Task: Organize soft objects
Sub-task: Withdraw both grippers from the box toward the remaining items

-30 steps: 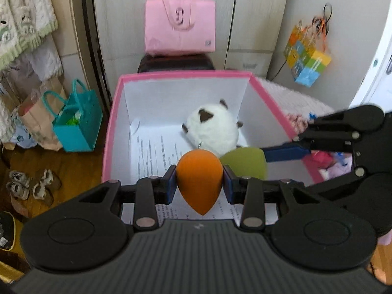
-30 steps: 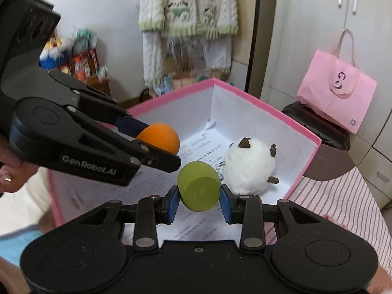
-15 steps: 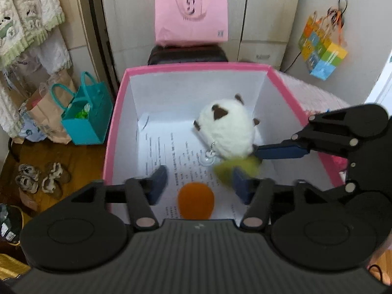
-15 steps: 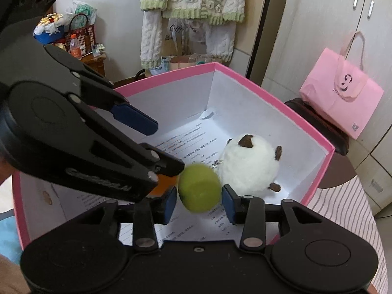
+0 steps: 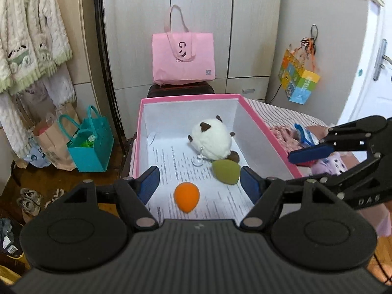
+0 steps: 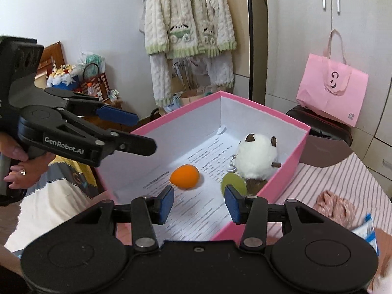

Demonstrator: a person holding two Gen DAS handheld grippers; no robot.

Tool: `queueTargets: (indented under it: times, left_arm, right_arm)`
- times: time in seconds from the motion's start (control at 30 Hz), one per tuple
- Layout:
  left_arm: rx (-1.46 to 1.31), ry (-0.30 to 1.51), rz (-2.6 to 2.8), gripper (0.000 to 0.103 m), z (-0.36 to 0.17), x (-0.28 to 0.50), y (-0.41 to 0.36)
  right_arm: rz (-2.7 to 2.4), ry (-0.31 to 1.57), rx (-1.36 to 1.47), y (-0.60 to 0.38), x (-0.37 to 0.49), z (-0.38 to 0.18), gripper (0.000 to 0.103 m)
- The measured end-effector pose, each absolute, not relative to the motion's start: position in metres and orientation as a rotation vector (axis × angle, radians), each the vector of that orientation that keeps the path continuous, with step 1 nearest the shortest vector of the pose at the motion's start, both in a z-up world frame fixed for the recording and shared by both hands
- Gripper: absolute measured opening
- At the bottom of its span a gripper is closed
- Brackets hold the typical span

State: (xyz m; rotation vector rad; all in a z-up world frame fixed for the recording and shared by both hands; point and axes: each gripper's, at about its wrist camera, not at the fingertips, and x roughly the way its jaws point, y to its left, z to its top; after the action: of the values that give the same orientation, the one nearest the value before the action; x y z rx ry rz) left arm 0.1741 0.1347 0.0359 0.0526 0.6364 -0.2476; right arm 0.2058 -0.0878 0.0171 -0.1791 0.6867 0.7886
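Bright, even daylight throughout; strongest glare at the white door (image 5: pixel 367 73) on the right edge of the left wrist view. Soft shadows inside the pink box (image 6: pixel 289 171). Strong fisheye bending at the rims, dark vignette corners. Slight blur on the hanging colourful bag (image 5: pixel 297 80).

Both sponges (image 5: pixel 186 196) (image 5: pixel 226 171) dropped from opened jaws into box (image 5: pixel 267 136).

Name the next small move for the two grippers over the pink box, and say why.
Probably lift both away toward the pink fluffy item on the striped cloth. The orange sponge and green sponge lie in the pink box beside the white plush; the left gripper and right gripper, jaws just opened, hold nothing.
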Motion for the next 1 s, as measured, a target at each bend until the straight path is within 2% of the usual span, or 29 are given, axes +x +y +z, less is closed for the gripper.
queueTargets:
  times: [0.13,0.47,1.0]
  left_arm:
    - [0.106,0.626,-0.251,0.072,0.043,0.147,0.130]
    - [0.174,0.560,-0.330,0.079,0.069,0.085,0.116]
    - [0.233,0.584,-0.501,0.079,0.058,0.035,0.066]
  right_arm:
    - [0.778,0.669,-0.178,-0.095,0.184,0.025,0.052]
    - [0.659,0.620,-0.203,-0.112,0.130,0.047,0.069]
    - [0.583,0.562,-0.222,-0.182,0.036,0.041,0.074]
